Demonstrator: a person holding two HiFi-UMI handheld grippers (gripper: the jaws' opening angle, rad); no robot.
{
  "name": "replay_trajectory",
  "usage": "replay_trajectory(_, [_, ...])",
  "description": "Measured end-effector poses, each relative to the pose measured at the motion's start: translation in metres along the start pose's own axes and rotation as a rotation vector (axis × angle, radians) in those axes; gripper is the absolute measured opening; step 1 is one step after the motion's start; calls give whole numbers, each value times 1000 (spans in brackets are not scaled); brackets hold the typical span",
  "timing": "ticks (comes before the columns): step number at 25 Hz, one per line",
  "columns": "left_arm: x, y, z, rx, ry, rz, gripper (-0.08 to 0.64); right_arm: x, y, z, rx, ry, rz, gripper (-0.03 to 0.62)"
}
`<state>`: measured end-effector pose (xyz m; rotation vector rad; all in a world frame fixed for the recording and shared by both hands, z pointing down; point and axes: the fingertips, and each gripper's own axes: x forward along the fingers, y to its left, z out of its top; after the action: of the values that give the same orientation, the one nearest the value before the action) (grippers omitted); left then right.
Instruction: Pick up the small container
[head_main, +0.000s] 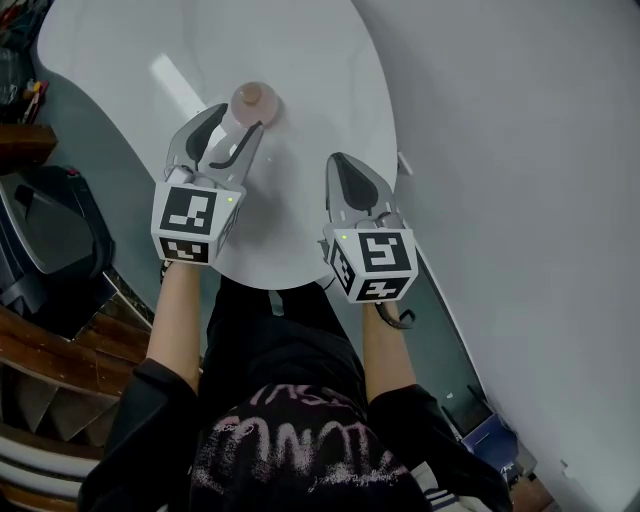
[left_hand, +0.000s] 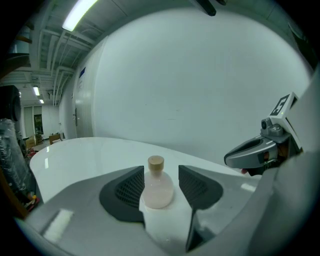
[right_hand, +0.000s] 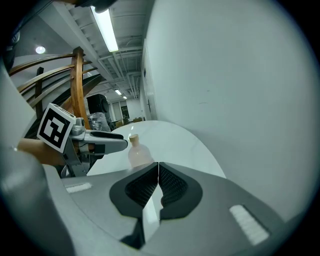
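Glossy white round table (head_main: 120, 60). The small corked bottle (left_hand: 158, 189) stands upright near its middle, between the left gripper (head_main: 238, 120) jaws, which are apart and not yet clamping. Risk: the left pad looks nearer, so uneven closing could tip or skid the round body. The left gripper reaches forward, low. The right gripper (right_hand: 158, 186) is pinched together, empty, alongside.

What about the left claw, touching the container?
Cannot tell. Left gripper view: left claw straddles small container, gap on one side, none visible opposite.
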<state>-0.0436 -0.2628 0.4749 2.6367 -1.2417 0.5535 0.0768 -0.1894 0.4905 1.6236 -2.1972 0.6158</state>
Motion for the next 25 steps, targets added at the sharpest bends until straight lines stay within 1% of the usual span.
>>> replay_trajectory(6, [15,2,6,13,-4,-4,233,-1,-7,-3,7,6,-14,12])
replay_trajectory(19, [27,3,6,-35,2,-14,232,-2,-13,-7,20,18,-34,13])
replay_trajectory(25, [30,7,4,-36,2,-9,232,0,-14,-9,20,24,-37,12])
